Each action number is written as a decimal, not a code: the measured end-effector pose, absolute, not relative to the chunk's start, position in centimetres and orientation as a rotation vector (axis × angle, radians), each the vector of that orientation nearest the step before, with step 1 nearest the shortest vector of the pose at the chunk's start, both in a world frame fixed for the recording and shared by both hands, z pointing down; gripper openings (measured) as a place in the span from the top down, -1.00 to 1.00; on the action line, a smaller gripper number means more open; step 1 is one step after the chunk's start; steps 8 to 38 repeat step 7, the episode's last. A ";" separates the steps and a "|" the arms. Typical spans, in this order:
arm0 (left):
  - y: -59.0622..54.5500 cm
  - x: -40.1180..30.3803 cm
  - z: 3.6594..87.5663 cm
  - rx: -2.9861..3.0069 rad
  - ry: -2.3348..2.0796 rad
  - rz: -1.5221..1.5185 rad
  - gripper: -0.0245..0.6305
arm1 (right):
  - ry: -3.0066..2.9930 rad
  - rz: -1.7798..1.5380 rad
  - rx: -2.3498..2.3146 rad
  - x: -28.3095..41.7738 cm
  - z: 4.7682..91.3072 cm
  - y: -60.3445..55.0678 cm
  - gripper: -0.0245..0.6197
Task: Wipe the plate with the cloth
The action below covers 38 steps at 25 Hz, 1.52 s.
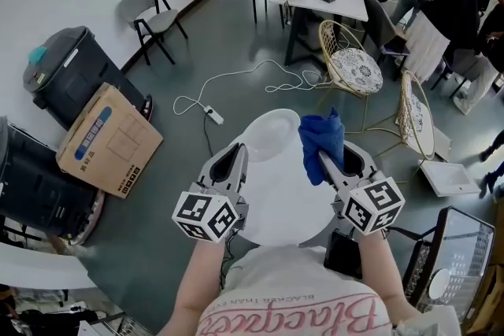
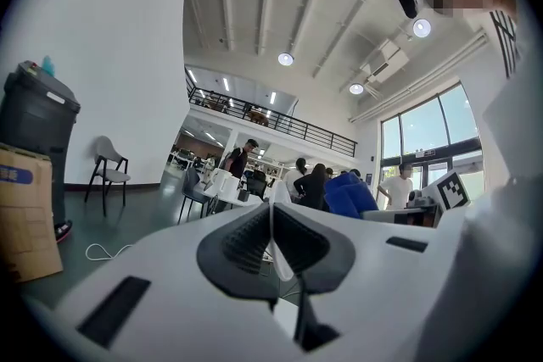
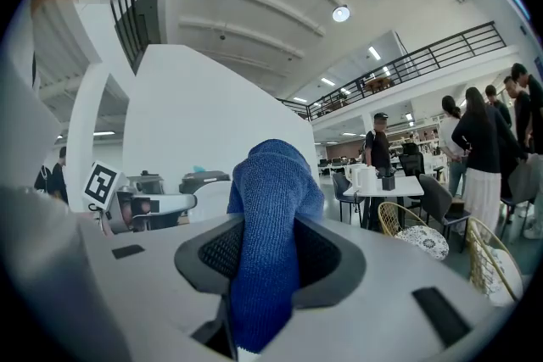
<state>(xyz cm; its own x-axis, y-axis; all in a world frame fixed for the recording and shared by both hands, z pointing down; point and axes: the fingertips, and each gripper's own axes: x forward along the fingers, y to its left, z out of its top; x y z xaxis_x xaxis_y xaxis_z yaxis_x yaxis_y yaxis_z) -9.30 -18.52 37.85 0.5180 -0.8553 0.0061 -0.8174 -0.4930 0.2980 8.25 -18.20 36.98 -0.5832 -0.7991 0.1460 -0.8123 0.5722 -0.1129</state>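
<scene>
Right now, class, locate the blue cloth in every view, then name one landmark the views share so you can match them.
Head view: blue cloth right of centre, in the right gripper, at the right edge of the plate.
Left gripper view: small, right of centre.
Right gripper view: dead centre, clamped in the tongs.
Shared landmark: the white table with jugs.

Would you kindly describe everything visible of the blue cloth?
The cloth is deep blue with a fine looped weave, like microfibre. Bunched into a rounded wad, it is pinched in the right tongs, bulging past their tips, a tail trailing back between the pads. It is held in the air at the edge of the white plate; whether they touch is unclear.
</scene>
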 end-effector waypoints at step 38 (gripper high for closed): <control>-18.5 -9.2 38.1 2.488 -1.410 -0.223 0.87 | -2.717 0.269 1.387 8.2 37.7 -17.9 0.47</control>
